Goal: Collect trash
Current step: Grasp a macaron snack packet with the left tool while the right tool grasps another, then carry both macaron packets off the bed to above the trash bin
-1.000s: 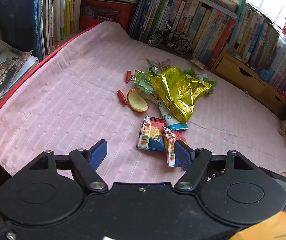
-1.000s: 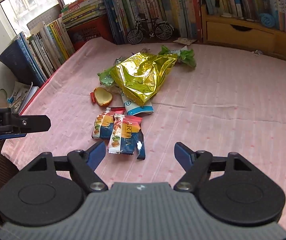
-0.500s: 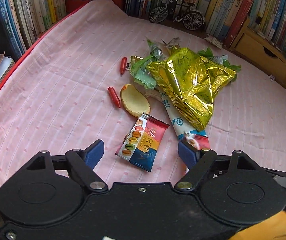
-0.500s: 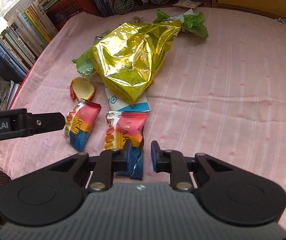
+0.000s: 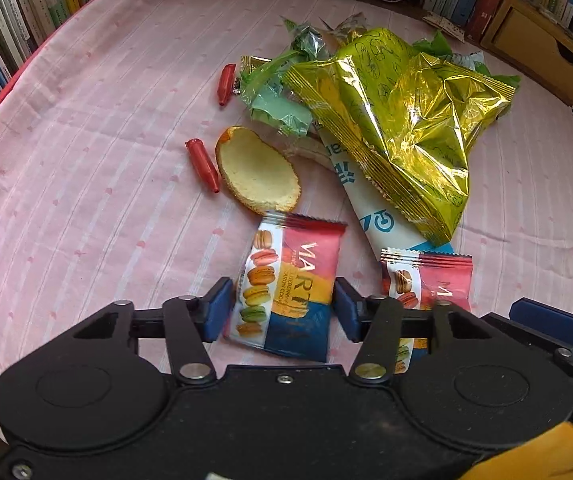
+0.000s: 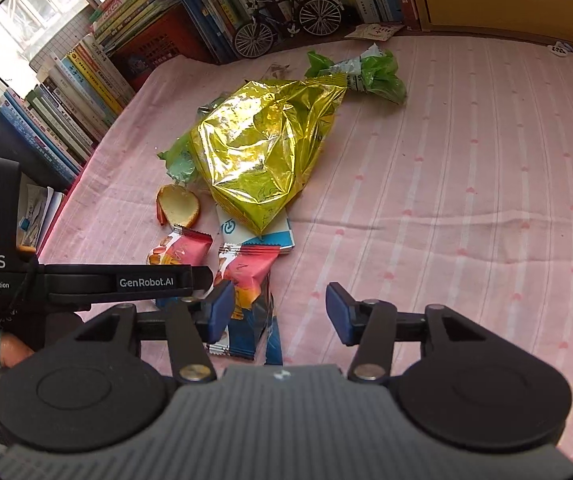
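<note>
Since the earlier frames both grippers have dropped closer to the pink striped bed sheet point(image 5: 86, 152). The left gripper point(image 5: 283, 310) has just been closing; its blue fingers point(image 5: 218, 308) now flank the nearer macaron-printed snack wrapper point(image 5: 286, 288), nearly touching but apparently not yet pinching it. The right gripper point(image 6: 276, 312) has just been opening, and its fingers stand spread, the second macaron wrapper point(image 6: 246, 292) lying free by its left finger. From the left wrist view, the crumpled gold foil bag point(image 5: 398, 120) sits at one o'clock, the pale curved peel point(image 5: 258, 172) at twelve. Judged so, the left pickup is imminent; nothing is collected yet.
</note>
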`<state>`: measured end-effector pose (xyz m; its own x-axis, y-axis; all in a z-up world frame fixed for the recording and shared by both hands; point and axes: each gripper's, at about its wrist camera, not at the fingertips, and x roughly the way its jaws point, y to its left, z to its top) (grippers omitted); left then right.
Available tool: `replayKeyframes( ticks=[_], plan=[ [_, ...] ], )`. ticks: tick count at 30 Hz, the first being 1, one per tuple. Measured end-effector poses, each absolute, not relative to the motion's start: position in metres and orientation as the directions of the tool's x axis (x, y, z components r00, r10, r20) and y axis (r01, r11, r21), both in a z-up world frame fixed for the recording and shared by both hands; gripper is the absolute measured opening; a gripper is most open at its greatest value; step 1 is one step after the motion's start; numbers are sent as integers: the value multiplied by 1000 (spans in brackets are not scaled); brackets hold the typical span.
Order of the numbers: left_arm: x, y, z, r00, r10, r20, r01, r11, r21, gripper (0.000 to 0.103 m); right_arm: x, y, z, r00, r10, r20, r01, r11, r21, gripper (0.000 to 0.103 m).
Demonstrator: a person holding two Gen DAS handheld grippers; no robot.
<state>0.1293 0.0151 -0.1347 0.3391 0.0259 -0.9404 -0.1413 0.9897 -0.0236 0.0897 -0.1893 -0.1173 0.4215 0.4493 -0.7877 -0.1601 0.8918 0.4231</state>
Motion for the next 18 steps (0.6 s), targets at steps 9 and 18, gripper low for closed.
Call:
replayKeyframes(
  ticks=[9,18],
  plan=[
    [116,26,-102,393,60,-918,-122,992,13,36,97,-138,-133,351,448,-822,-279,888,365,79],
    [87,50,-96,386,104,-917,-187,982,33,36,89,-106,-130,368,434,-822,-357,882,306,39]
  ],
)
